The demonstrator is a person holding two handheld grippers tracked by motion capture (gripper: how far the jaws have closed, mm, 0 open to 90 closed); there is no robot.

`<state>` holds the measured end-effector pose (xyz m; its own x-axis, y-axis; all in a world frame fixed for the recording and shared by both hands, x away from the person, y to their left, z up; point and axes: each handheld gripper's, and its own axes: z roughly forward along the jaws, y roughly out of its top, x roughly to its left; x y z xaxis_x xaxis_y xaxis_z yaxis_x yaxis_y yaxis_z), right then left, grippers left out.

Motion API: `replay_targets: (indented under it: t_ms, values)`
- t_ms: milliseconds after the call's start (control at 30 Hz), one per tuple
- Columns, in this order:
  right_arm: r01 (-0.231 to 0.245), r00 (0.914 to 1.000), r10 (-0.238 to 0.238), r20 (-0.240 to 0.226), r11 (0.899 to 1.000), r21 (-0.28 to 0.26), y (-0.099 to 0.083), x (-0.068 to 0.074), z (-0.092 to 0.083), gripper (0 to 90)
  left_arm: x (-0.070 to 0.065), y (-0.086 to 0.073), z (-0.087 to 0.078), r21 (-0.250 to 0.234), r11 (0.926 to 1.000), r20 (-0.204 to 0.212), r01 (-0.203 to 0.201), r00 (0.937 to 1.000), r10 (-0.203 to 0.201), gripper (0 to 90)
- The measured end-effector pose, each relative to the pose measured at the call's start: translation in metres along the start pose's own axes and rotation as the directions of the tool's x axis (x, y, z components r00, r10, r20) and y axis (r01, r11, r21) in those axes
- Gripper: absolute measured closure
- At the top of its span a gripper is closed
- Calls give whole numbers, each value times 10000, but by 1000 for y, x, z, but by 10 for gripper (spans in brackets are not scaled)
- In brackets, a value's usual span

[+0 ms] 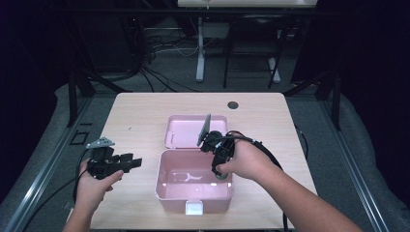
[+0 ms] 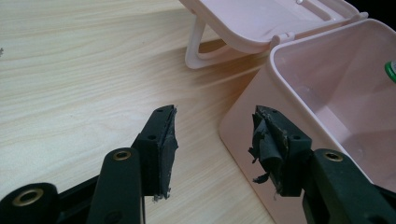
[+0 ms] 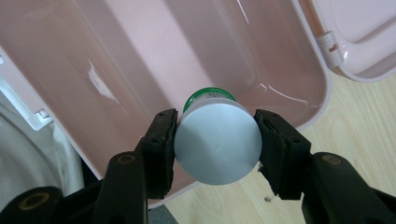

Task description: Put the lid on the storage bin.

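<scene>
The right gripper [image 3: 215, 142] is clamped on a small jar [image 3: 217, 142] by its grey cap (a green band shows just behind it), holding it over the right end of the open pink box [image 3: 140, 56], whose lid [image 1: 186, 129] lies flat behind. The left gripper [image 2: 215, 135], jaws apart and holding nothing, hovers just beside the box's left wall above the table [image 2: 70, 70].
</scene>
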<state>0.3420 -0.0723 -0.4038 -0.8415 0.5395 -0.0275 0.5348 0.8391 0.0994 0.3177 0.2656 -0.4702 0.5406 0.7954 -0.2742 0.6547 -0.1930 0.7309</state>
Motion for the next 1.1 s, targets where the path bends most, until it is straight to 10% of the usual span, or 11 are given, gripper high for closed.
replay_targets:
  t_ms: [1100]
  values:
    - [397, 9990, -393, -223, 9990, 204, 3, 2, 27, 501, 1, -1, 1, 12, 10000, -45, -11, 10000, 11, 494]
